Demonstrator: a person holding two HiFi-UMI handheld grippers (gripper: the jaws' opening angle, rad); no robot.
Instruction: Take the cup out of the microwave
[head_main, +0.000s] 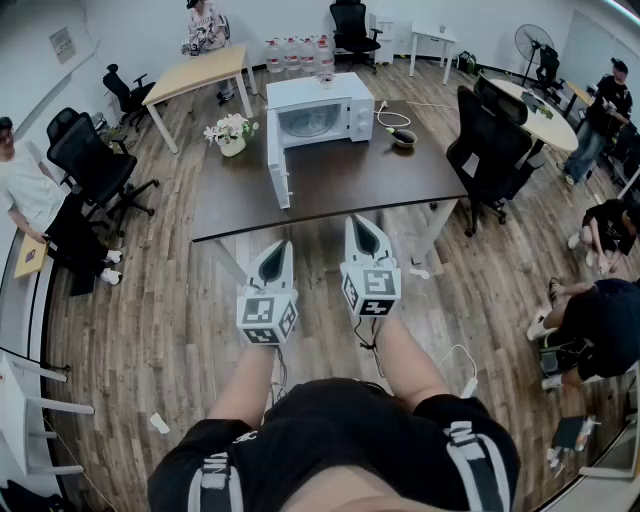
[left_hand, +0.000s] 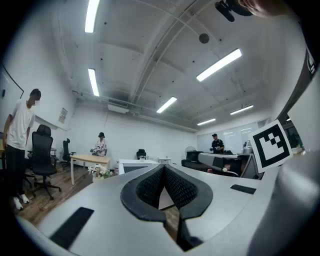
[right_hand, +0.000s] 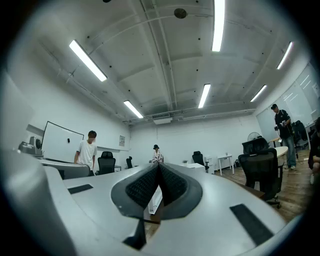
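Note:
A white microwave (head_main: 315, 115) stands at the far side of a dark brown table (head_main: 390, 180), its door (head_main: 278, 172) swung wide open toward me. The cavity shows a pale, glassy interior; I cannot make out a cup in it. Both grippers hang in front of the table's near edge, well short of the microwave. My left gripper (head_main: 272, 262) is shut with nothing between its jaws, tips meeting (left_hand: 164, 167). My right gripper (head_main: 366, 238) is beside it, also shut and empty (right_hand: 158, 165). In the left gripper view the microwave (left_hand: 135, 164) is small and far ahead.
A pot of white flowers (head_main: 231, 132) sits left of the microwave. A dark bowl-like object (head_main: 404, 137) and a white cable lie to its right. A black office chair (head_main: 490, 150) stands at the table's right end. Several people and more chairs ring the room.

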